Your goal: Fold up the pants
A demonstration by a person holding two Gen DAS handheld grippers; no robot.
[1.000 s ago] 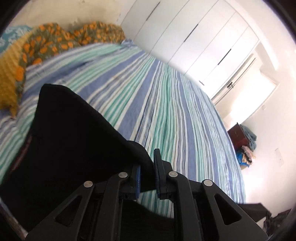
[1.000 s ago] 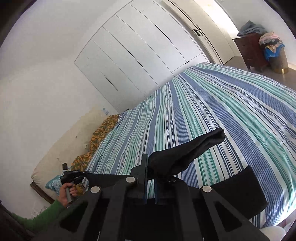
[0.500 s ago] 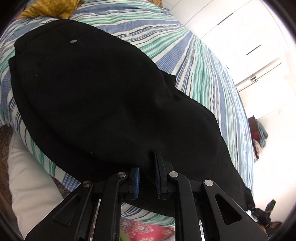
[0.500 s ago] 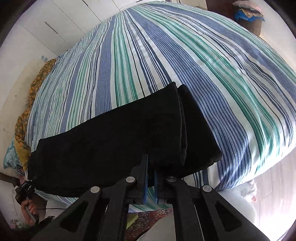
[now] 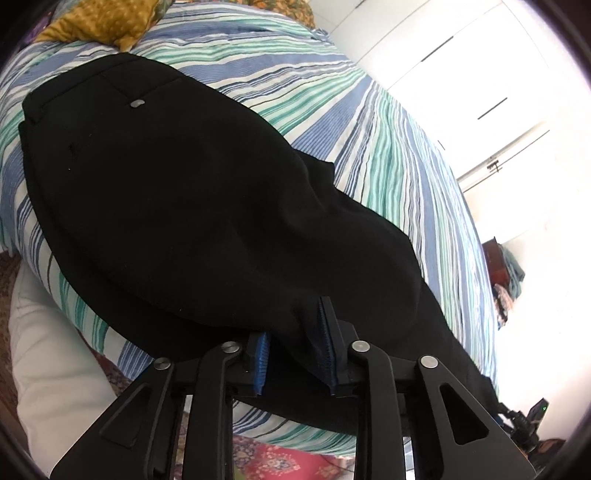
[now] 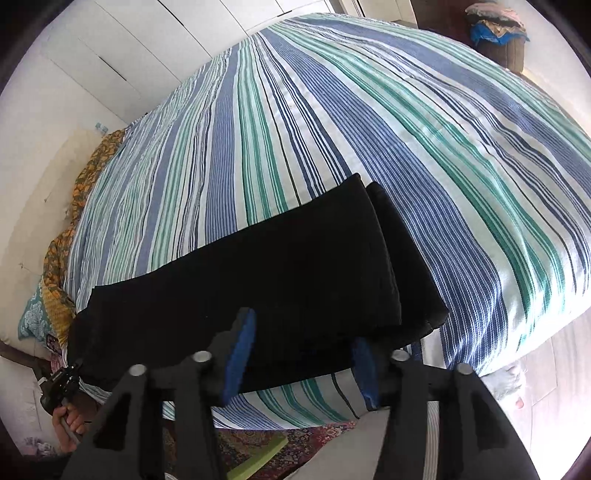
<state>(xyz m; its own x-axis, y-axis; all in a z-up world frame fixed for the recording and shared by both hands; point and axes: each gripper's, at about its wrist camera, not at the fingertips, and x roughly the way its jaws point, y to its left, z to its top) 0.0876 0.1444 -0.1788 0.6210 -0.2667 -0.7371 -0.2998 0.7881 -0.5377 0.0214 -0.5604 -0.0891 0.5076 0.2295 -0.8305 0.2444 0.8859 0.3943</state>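
Observation:
Black pants (image 5: 192, 206) lie flat along the near edge of the striped bed (image 5: 388, 147), folded lengthwise. The waist end with a small metal button (image 5: 137, 103) is at the left. In the right wrist view the two leg ends (image 6: 406, 258) lie stacked and slightly offset on the bed (image 6: 369, 110). My left gripper (image 5: 293, 354) is at the pants' near edge. Its jaws are opening, with a fold of fabric loose between the blue pads. My right gripper (image 6: 303, 363) is also opening, its pads wide apart on either side of the pants' (image 6: 258, 280) near edge, not pressing on it.
A yellow patterned blanket (image 5: 103, 18) is bunched at the bed's head. White wardrobe doors (image 6: 147, 44) line the far wall. A basket of clothes (image 6: 498, 37) stands beyond the bed. A red patterned rug (image 5: 288, 458) covers the floor below. A hand (image 6: 70, 417) holds the other gripper.
Both grippers came down from holding the pants up, and the pants now lie flat on the bed. In the last half second both pairs of jaws parted, the right one widely.

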